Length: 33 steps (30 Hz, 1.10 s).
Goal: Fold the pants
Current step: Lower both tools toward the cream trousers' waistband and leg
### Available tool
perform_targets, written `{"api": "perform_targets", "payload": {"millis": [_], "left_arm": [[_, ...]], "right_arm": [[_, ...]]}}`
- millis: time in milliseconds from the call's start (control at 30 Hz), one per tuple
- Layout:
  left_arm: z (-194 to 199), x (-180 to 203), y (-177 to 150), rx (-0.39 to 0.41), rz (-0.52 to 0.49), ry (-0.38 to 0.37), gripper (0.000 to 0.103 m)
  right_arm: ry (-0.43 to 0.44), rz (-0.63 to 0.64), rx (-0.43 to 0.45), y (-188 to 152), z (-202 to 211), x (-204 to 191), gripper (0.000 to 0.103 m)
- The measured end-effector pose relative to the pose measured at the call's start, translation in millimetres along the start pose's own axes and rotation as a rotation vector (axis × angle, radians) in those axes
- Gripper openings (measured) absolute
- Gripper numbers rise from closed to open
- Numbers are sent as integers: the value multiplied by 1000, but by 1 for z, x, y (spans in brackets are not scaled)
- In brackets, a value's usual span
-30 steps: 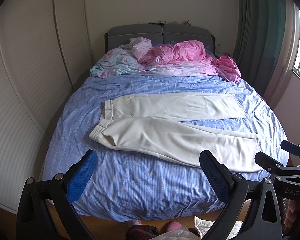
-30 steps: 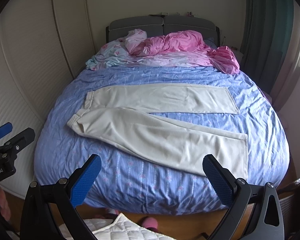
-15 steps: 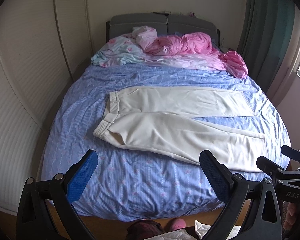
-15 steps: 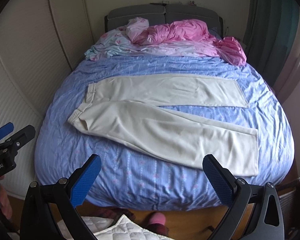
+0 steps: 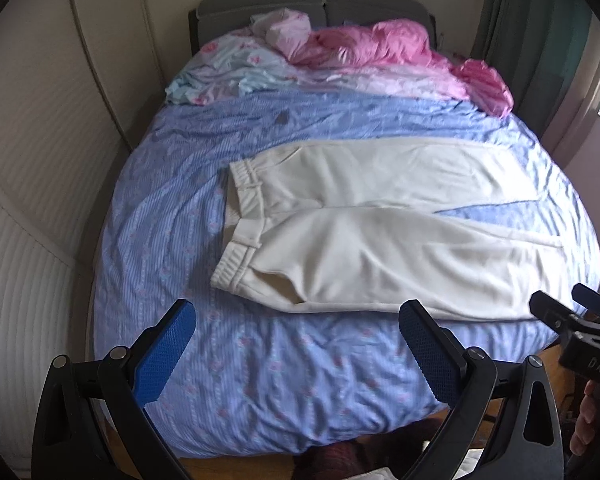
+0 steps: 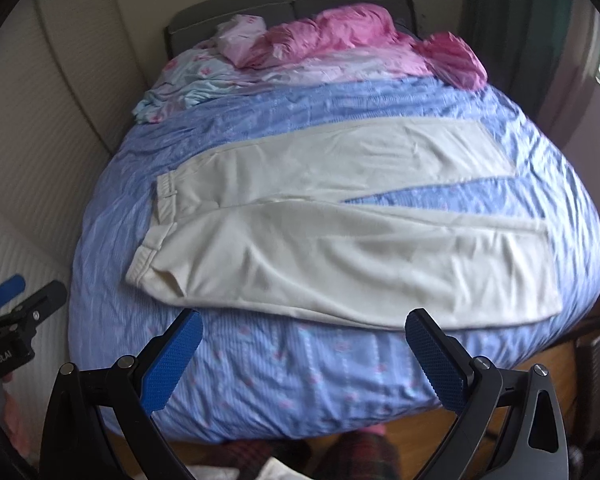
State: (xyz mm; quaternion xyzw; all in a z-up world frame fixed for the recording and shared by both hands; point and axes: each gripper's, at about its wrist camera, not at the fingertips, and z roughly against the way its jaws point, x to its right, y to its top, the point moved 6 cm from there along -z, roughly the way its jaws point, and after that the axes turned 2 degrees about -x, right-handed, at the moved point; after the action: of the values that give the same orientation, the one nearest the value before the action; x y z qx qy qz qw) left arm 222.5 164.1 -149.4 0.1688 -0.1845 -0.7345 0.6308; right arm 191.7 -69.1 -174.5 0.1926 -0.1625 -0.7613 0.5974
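Cream pants lie flat across the blue bed cover, waistband to the left and the two legs spread apart to the right; they also show in the right wrist view. My left gripper is open and empty, above the bed's near edge just short of the waistband end. My right gripper is open and empty, above the near edge just short of the near leg. The right gripper shows at the right edge of the left wrist view, and the left gripper shows at the left edge of the right wrist view.
The bed has a blue cover. Crumpled pink and pale floral bedding is heaped at the grey headboard. A white panelled wall runs along the left. A green curtain and a window are on the right. Wooden floor shows below.
Both grippers have moved forward and closer to the bed, so the pants look larger and nearer. Both stay open and empty.
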Motion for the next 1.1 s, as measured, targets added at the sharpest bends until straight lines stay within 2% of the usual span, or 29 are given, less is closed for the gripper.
{"api": "perform_targets", "payload": {"millis": [267,400,500,633,733,833,1100], "left_arm": [[-76,-40,-6,-87,129,20,103],[-116,-47,-8,-152,162,-21,103],[-146,-50,-6,-194,191,-34,103],[-186,-54,-12,-278,299,-81,101],[-213,-60,-22,-338,369,-106,98],[-235,-58,-30,-372,373,-102,96],[-274,-59,-44,-448,504,-130,82]], "right_arm": [[17,-136,-80,-10,-87,6,103],[-47,-213,-107,-12,-122,14,103],[-58,-288,-130,-13,-147,21,103],[-70,-403,-168,-21,-181,36,103],[-84,-495,-199,-31,-201,48,102],[-82,-561,-212,-38,-213,55,102],[-114,-598,-244,-44,-240,56,101]]}}
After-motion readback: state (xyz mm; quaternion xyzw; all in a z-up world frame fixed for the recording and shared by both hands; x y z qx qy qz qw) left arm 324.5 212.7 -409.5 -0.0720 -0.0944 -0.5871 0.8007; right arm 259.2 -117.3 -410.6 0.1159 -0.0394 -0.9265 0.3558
